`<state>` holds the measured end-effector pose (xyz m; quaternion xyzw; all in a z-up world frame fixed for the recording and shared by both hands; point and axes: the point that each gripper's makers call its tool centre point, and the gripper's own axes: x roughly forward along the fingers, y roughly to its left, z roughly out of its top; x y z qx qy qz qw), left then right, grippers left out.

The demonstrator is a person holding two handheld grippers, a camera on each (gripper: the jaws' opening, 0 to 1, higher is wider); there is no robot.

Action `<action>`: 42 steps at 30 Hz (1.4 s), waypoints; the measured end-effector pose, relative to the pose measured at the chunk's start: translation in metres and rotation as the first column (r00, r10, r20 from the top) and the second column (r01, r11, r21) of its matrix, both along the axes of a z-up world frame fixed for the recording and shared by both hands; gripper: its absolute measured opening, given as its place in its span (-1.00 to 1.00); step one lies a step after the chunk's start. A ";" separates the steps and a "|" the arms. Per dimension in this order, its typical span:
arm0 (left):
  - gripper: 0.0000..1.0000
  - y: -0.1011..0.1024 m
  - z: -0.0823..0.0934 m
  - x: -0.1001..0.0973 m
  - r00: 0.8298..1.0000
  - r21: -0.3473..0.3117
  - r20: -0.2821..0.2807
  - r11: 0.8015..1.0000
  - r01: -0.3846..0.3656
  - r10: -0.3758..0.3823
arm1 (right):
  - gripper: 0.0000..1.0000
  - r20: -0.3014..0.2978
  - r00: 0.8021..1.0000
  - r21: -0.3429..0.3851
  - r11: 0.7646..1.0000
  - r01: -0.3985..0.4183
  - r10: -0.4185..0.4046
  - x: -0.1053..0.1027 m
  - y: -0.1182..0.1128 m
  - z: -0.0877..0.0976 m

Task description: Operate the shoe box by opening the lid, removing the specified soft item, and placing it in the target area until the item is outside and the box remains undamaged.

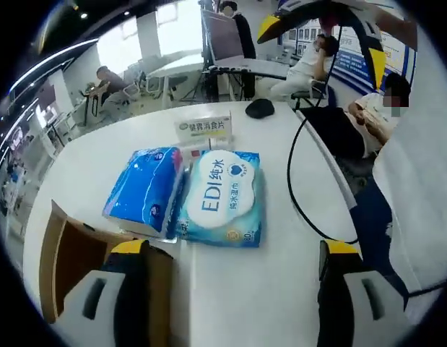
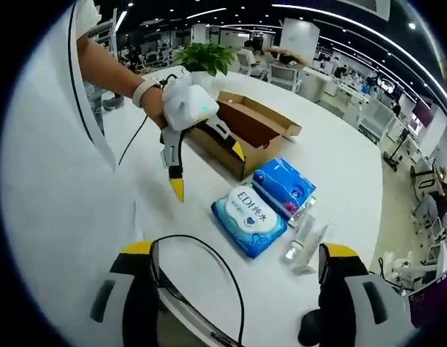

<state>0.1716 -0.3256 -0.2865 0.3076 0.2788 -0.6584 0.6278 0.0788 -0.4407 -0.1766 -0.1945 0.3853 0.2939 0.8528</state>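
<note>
The brown cardboard shoe box stands open on the white bench, its lid flap folded back toward 2 o'clock in the right gripper view; in the left gripper view the box sits at 8 o'clock, partly behind that view's own left jaw. Just beside the box lie two soft packs, touching each other: a blue tissue pack and a pale blue wet-wipe pack printed "EDI", both outside the box on the bench. In the left gripper view the tissue pack lies at 9 o'clock of the wet-wipe pack. A clear acrylic sign holder with a printed card stands just past them at 12 o'clock, and a black computer mouse rests farther on near the bench edge. The left gripper, seen in the right gripper view, hangs over the box's near end with its yellow-tipped jaws spread wide and nothing between them, held by a hand in a white glove. The right gripper has its jaws wide apart too, holding nothing, above a black cable looping across the bench edge
</note>
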 end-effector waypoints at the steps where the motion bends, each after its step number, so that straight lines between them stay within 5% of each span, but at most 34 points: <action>1: 0.98 0.006 0.002 0.002 1.000 0.009 0.005 1.000 -0.024 0.024 | 0.86 0.006 1.000 -0.008 1.000 -0.004 0.004 0.001 0.001 -0.001; 13: 0.98 0.053 0.036 0.021 0.983 -0.032 0.041 0.984 -0.177 0.178 | 0.86 0.052 0.999 0.037 0.999 -0.006 0.004 0.023 0.023 0.000; 42: 0.98 0.180 0.058 0.041 0.895 -0.062 0.064 0.897 -0.438 0.442 | 0.81 0.142 0.990 0.098 0.995 -0.003 -0.011 0.072 0.100 0.002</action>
